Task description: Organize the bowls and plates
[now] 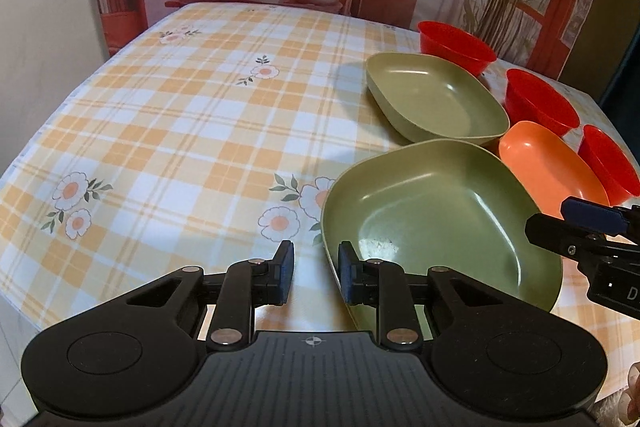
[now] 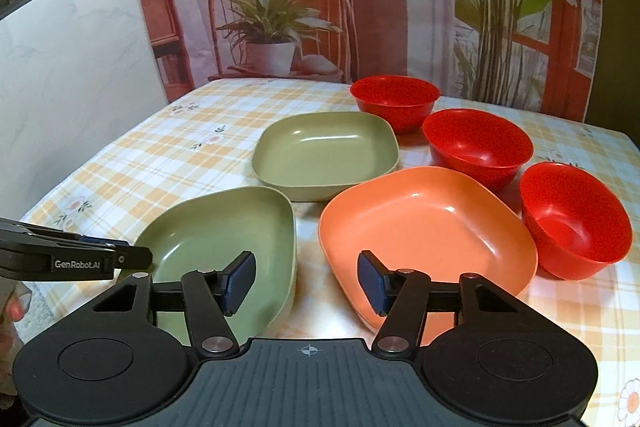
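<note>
The left gripper (image 1: 316, 273) hovers at the near-left rim of the near green plate (image 1: 436, 219), its jaws apart — one finger outside the rim over the checked tablecloth (image 1: 180, 115), the other just inside it, neither clamped on anything. The right gripper (image 2: 306, 281) hangs with jaws spread wide, straddling the narrow gap between that green plate and the orange plate (image 2: 424, 227); its left pad sits over the green plate's bowl, its right pad over the orange plate's near rim. A second green plate (image 2: 326, 155) lies behind, close to both. Three red bowls (image 2: 478, 145) line the right side, apart from one another, the nearest just beside the orange plate. The cloth's left half lies open to the table's edge.
</note>
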The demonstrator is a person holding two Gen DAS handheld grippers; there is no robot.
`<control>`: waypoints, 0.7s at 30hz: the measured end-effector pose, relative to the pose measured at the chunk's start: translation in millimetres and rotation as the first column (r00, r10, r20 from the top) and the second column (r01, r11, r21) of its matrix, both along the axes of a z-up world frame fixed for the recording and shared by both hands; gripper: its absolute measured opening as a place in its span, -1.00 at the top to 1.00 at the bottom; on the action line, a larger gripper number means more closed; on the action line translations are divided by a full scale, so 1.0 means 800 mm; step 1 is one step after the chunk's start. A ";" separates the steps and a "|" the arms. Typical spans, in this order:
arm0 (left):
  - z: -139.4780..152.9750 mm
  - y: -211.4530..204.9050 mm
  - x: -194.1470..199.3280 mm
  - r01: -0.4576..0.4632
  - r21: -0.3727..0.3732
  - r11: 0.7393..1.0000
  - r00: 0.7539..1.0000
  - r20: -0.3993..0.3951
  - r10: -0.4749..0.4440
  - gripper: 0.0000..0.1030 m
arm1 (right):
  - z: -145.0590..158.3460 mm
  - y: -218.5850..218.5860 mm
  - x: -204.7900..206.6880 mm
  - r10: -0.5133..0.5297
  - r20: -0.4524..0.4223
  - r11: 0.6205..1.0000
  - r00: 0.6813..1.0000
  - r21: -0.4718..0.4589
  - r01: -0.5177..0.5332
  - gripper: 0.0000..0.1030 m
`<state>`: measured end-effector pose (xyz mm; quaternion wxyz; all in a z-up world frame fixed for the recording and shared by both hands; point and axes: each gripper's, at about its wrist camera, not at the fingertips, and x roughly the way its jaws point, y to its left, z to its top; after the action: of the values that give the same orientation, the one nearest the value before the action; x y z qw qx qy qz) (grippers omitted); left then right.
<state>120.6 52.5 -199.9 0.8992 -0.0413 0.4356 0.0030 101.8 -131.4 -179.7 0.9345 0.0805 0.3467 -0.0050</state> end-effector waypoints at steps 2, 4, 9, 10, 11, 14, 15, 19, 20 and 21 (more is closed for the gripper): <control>-0.002 0.002 -0.001 -0.002 -0.007 1.000 1.000 0.000 0.002 0.50 | 0.000 0.002 0.000 0.008 -0.002 1.000 1.000 -0.002 -0.008 0.01; -0.003 0.003 0.000 -0.005 -0.013 1.000 1.000 -0.003 0.005 0.50 | 0.000 0.004 0.000 0.015 -0.005 1.000 1.000 -0.006 -0.015 0.02; -0.005 0.004 0.001 -0.004 -0.019 1.000 1.000 -0.012 0.004 0.50 | -0.002 0.007 -0.001 0.025 -0.016 1.000 1.000 -0.009 -0.026 0.14; -0.006 0.005 0.001 -0.003 -0.020 1.000 1.000 -0.011 0.003 0.50 | -0.001 0.007 0.000 0.029 -0.017 1.000 0.999 -0.009 -0.029 0.18; -0.006 0.005 0.000 -0.002 -0.021 1.000 1.000 -0.011 0.002 0.50 | -0.001 0.008 0.000 0.034 -0.017 0.999 0.999 -0.010 -0.034 0.19; -0.007 0.005 0.000 -0.001 -0.026 1.000 1.000 -0.010 0.001 0.50 | -0.003 0.011 0.000 0.047 -0.024 0.999 0.999 -0.015 -0.048 0.25; -0.007 0.005 0.000 -0.001 -0.028 1.000 1.000 -0.010 0.001 0.50 | -0.003 0.012 0.000 0.051 -0.027 0.999 0.998 -0.014 -0.051 0.28; -0.008 0.005 0.000 0.002 -0.031 1.000 1.000 -0.007 -0.002 0.50 | -0.006 0.015 0.001 0.064 -0.039 0.998 0.997 -0.005 -0.064 0.33; -0.008 0.005 -0.001 0.003 -0.031 1.000 1.000 -0.007 -0.003 0.50 | -0.007 0.015 0.001 0.067 -0.042 0.998 0.997 -0.003 -0.067 0.34; -0.008 0.004 0.000 0.003 -0.032 0.999 1.000 -0.006 -0.003 0.50 | -0.008 0.016 0.001 0.070 -0.044 0.998 0.997 -0.002 -0.071 0.35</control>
<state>120.2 56.0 -206.2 0.8971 -0.0547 0.4385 -0.0052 102.7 -118.9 -185.9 0.9263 0.0666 0.3699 0.0256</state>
